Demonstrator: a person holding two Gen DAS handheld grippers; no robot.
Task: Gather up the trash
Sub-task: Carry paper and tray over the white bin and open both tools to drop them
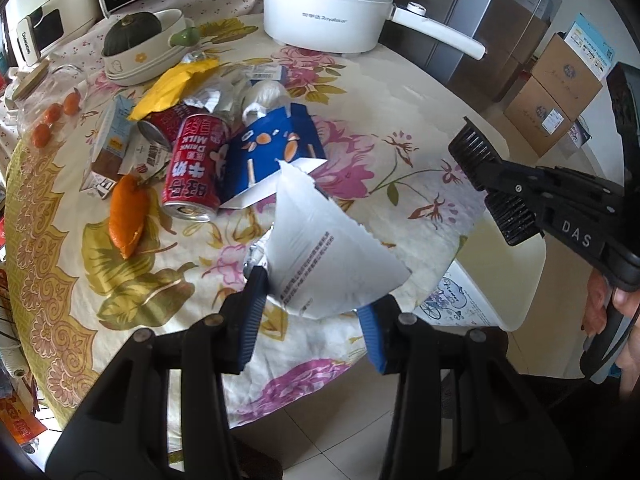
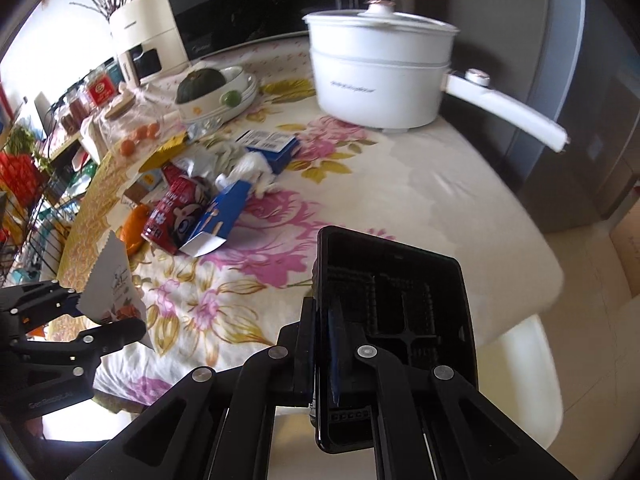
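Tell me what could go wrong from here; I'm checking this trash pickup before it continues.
1. The left gripper pinches only the lower edge of the white wrapper, so the thin sheet may slip or tear.
2. The right gripper grips one wall of the black bin, which looks tilted; it could twist and spill.
3. The red milk can lies on its side on the table and might roll if bumped.

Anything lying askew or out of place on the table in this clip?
Yes. A red milk can lies tipped on its side beside a flattened blue carton, amid litter on the floral tablecloth. An orange peel lies loose nearby.
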